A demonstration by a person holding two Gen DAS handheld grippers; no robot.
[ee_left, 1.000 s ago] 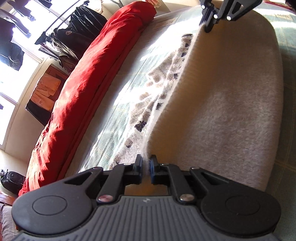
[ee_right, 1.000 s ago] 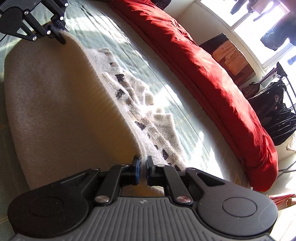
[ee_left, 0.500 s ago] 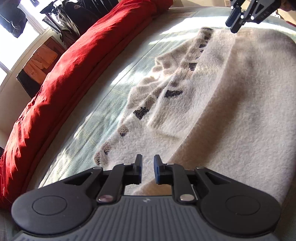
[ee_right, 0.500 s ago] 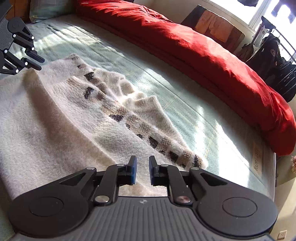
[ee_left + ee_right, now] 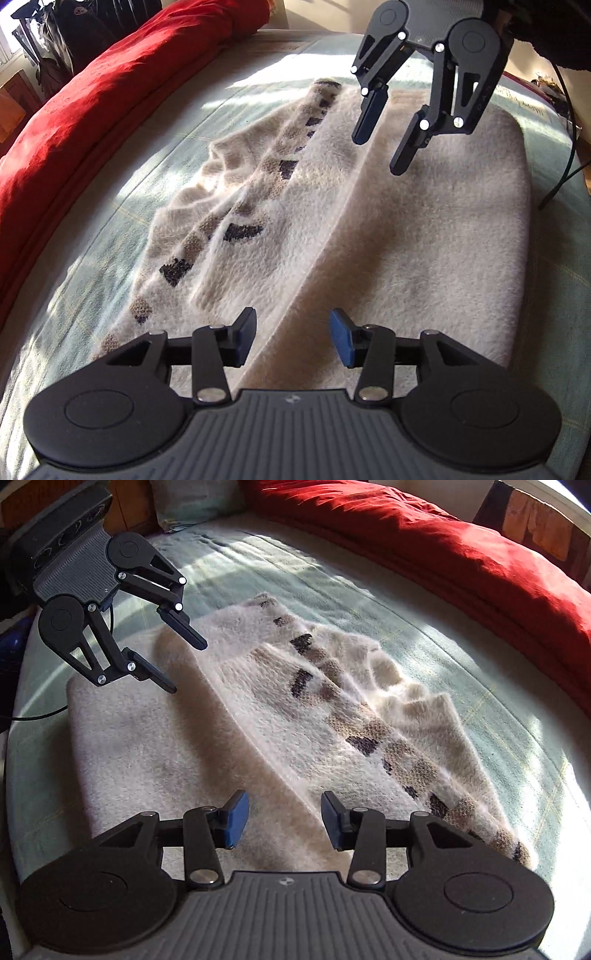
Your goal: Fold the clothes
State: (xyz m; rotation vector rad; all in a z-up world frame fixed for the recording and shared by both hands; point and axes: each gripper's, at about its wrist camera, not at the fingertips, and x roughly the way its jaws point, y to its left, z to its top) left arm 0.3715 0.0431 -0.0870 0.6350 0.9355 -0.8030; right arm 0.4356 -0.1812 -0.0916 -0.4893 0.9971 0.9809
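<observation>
Lying flat: a fuzzy cream sweater [image 5: 388, 236] folded over on a pale green bedsheet [image 5: 122, 192], seen from two wrist cameras that look down along each gripper's fingers.
Sweater detail: the upper layer is plain cream; along its far side, a band of brown and dark checks runs the length of the under layer, which is rumpled into soft peaks.
Fold line: the edge of the upper layer runs roughly from one gripper to the other, with a shadow beside it.
Left gripper [image 5: 293, 338]: hanging above one end of the fold edge, jaws parted to a middling gap after just opening; nothing sits between the blue pads and they do not touch the wool.
Right gripper [image 5: 284, 819]: hanging above the opposite end of the fold, jaws likewise apart after just opening, pads clear of the sweater and holding nothing.
Each from the other's view: both show as black linkages with two spread fingers poised above the cloth.
Background: a red duvet [image 5: 461, 554] bunched along the far side of the bed; dark clothes [image 5: 66, 33] hanging near a bright window.
Light: strong sun patches across the sheet.
</observation>
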